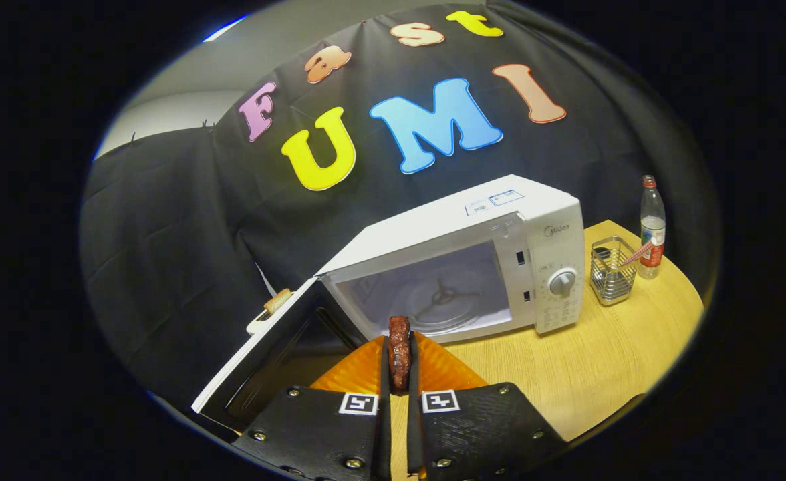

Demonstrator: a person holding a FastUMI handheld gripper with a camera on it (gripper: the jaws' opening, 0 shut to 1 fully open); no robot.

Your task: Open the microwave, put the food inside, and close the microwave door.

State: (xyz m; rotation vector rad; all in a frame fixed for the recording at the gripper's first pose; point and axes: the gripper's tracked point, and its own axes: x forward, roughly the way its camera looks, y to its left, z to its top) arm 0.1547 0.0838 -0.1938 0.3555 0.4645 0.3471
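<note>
A: What has the claw (399,364) got?

B: It is clenched on the food (399,347), a dark reddish-brown piece standing on edge, pressed between both fingers and poking up past their tips.

A: And the microwave (473,267)?

B: White, on the wooden worktop (567,374), just beyond the fingers. Its door (279,347) is swung wide to the left, with the handle (269,310) at the far edge. The cavity is open to view, and the glass plate (440,304) lies inside on the floor of it.

A: So the food is not in?

B: No, it is in front of the opening, about level with the lower edge, held in the air above the worktop.

A: Anything else?

B: A wire basket (611,270) stands just right of the microwave, and a clear bottle (651,230) with a red cap stands close beside the basket, further right. A dial (562,282) sits on the microwave's front panel.
</note>
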